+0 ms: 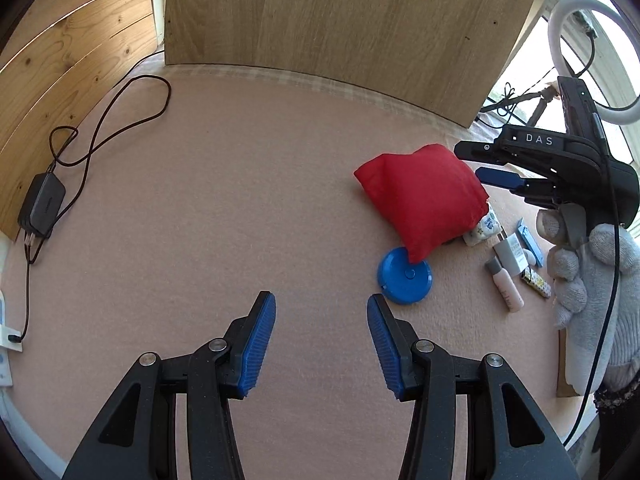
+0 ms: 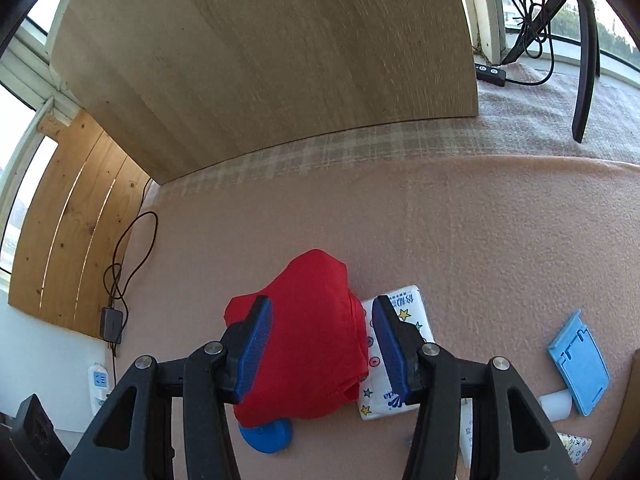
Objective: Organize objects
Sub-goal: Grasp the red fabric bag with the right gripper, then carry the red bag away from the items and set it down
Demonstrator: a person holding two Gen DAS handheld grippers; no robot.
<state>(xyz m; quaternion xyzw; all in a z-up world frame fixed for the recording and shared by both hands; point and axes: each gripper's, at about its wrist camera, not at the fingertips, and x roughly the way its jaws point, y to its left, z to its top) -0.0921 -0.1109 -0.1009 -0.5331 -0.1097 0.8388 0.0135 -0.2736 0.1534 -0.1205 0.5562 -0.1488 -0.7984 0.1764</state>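
Note:
A red cloth pouch (image 1: 424, 204) lies on the pink felt table, partly over a round blue case (image 1: 404, 278) and a white tissue pack with stars (image 1: 486, 228). To its right lie a small pink bottle (image 1: 506, 284), a white charger plug (image 1: 510, 254) and a light blue stand (image 1: 530, 240). My left gripper (image 1: 322, 340) is open, short of the blue case. In the right wrist view my right gripper (image 2: 322, 344) hovers open above the red pouch (image 2: 308, 344), with the tissue pack (image 2: 394, 360) under its right finger. The right gripper (image 1: 472, 162) shows beside the pouch.
A tall wooden board (image 1: 340, 12) stands at the table's back. A black power adapter (image 1: 42, 206) with a looping cable lies at the left by a wood panel. A gloved hand (image 1: 588, 280) holds the right gripper. A ring light (image 1: 592, 52) and tripod stand at the right.

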